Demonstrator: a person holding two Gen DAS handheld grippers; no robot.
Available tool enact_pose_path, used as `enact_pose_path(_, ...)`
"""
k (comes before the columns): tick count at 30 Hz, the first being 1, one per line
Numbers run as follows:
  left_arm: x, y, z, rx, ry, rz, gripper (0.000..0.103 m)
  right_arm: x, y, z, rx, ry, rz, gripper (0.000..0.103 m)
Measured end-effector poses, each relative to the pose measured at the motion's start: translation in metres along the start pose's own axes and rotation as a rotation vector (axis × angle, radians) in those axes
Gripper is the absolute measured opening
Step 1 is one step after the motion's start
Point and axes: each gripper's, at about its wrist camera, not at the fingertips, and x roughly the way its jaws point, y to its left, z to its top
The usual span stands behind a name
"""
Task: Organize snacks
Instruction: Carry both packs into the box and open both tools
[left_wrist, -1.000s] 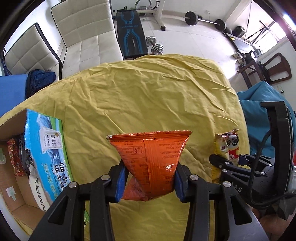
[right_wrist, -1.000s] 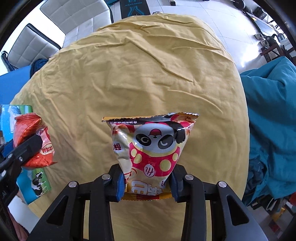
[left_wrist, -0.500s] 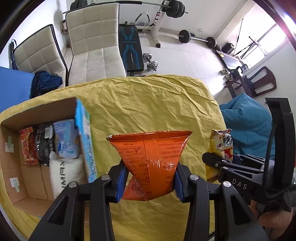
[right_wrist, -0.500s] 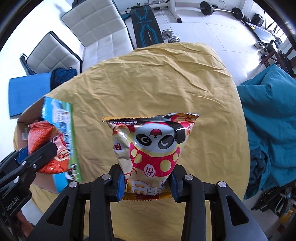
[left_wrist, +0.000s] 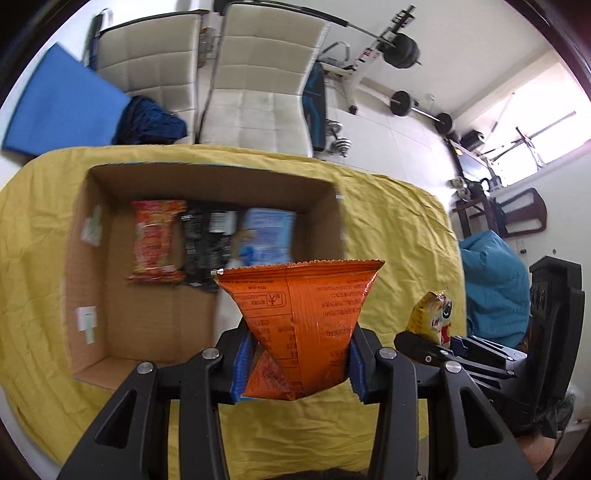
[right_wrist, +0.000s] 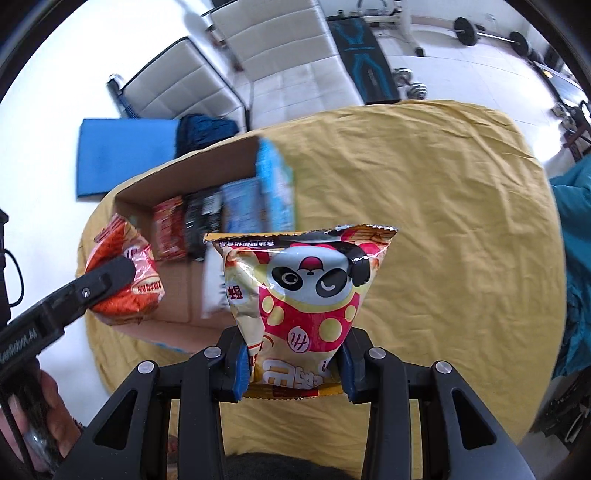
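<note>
My left gripper (left_wrist: 297, 363) is shut on an orange snack bag (left_wrist: 301, 317), held up above the near right part of an open cardboard box (left_wrist: 122, 325). A red packet (left_wrist: 155, 240), a black packet (left_wrist: 208, 243) and a blue packet (left_wrist: 267, 236) lie side by side in the box's far half. My right gripper (right_wrist: 293, 363) is shut on a yellow and red panda snack bag (right_wrist: 306, 291), to the right of the box (right_wrist: 177, 295). The right wrist view catches the orange bag (right_wrist: 123, 280) at the left, and the left wrist view the panda bag (left_wrist: 432, 317) at the right.
A wrinkled yellow cloth (right_wrist: 436, 229) covers the round table. Behind it stand two white padded chairs (left_wrist: 255, 96), a blue mat (left_wrist: 62, 110) and weight equipment (left_wrist: 402, 59). A teal cushion (left_wrist: 495, 277) lies to the right. A hand (right_wrist: 44, 421) grips the left tool.
Both held bags have swung left toward the box, which has come fully into view with its inside showing. The grips on both bags have not changed.
</note>
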Motion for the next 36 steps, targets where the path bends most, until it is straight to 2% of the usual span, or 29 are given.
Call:
enact_pose_path(5, -0.001, 0.065, -0.001, -0.041, 0.031, 0.048, 0.04, 0.038, 0.068, -0.001, -0.035, 0.05, 0.064, 0.04)
enact_pose_path(10, 0.027, 0.119, 0.006, -0.089, 0.124, 0.048, 0.04, 0.086, 0.128, 0.0, -0.067, 0.106, 0.108, 0.04)
enact_pose_path(13, 0.048, 0.143, 0.012, -0.112, 0.176, 0.042, 0.04, 0.12, 0.15, 0.002, -0.059, 0.15, 0.13, 0.04)
enact_pose_path(17, 0.081, 0.163, 0.016, -0.12, 0.263, 0.038, 0.04, 0.166, 0.163, 0.004, -0.04, 0.203, 0.14, 0.04)
enact_pose_path(22, 0.119, 0.166, 0.014, -0.057, 0.358, 0.082, 0.04, 0.214, 0.168, 0.003, -0.032, 0.264, 0.129, 0.04)
enact_pose_path(25, 0.14, 0.173, 0.01, -0.059, 0.427, 0.078, 0.04, 0.237, 0.166, 0.002, -0.018, 0.293, 0.126, 0.04)
enact_pose_path(32, 0.16, 0.184, 0.003, -0.057, 0.481, 0.078, 0.04, 0.264, 0.171, -0.003, -0.049, 0.315, 0.12, 0.04)
enact_pose_path(36, 0.163, 0.184, 0.001, -0.053, 0.501, 0.085, 0.041, 0.264, 0.171, -0.006, -0.047, 0.303, 0.108, 0.041)
